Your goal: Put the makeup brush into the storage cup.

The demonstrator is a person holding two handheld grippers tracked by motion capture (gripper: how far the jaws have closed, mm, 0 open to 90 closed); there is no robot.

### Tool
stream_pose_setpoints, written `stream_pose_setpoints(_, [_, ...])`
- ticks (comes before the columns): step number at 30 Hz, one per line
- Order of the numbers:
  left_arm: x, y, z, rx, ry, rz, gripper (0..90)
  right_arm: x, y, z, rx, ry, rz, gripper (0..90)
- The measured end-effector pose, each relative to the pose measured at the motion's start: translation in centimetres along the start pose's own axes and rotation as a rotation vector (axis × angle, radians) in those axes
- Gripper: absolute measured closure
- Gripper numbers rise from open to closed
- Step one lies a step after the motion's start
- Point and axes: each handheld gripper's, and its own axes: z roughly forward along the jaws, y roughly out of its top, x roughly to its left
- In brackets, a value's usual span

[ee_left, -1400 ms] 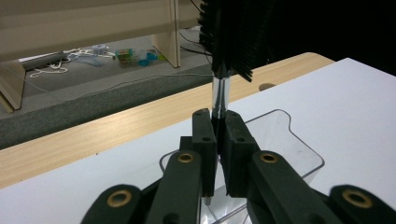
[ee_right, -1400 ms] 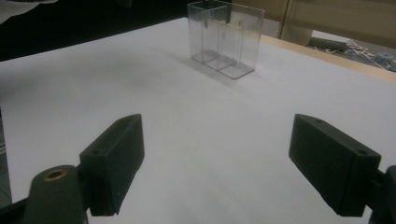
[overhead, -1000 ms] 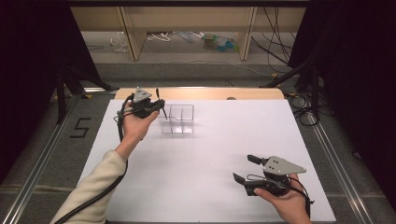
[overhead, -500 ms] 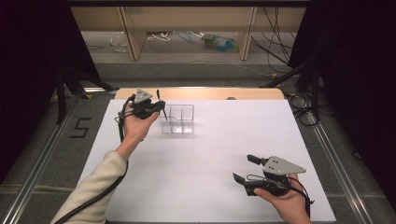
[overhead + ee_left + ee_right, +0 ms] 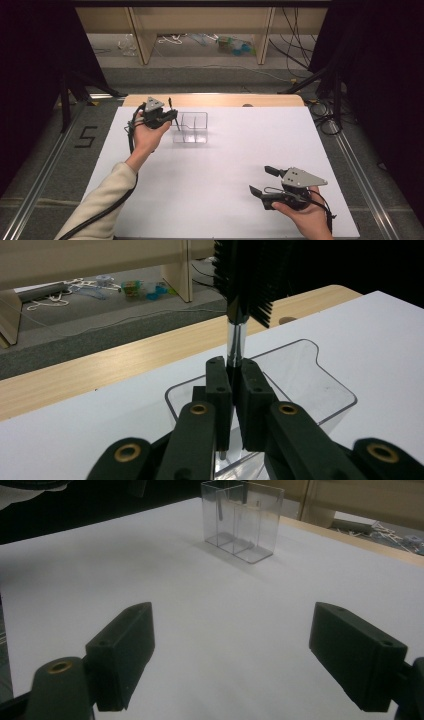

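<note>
I'm pinching the brush (image 5: 243, 277) by its stem with the left gripper (image 5: 170, 116), upper left of the high view, bristles up, right over the clear box (image 5: 191, 128). Right gripper (image 5: 260, 180) is sitting lower right with jaws spread, holding nothing.

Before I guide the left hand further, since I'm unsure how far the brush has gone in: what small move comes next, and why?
Probably lower the left tool a little more. It is shut on the brush, bristles up, over the clear container's left compartment, and the handle's lower end seems to sit partway inside. The right tool rests open, apart.
</note>
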Motion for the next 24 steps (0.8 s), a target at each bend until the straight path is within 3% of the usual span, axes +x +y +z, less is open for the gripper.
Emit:
stream_pose_setpoints(21, [0.37,0.03,-0.13,0.003,-0.007,-0.018,84.3,0.04,0.02,-0.03,0.003,0.003,0.002,19.3])
stream_pose_setpoints(22, [0.36,0.06,-0.17,0.008,-0.007,-0.021,82.0,0.04,0.02,-0.03,0.003,0.003,0.003,19.3])
stream_pose_setpoints(24, [0.28,0.17,-0.4,0.026,0.003,-0.02,62.2,0.05,0.07,-0.18,0.021,-0.001,0.0,19.3])
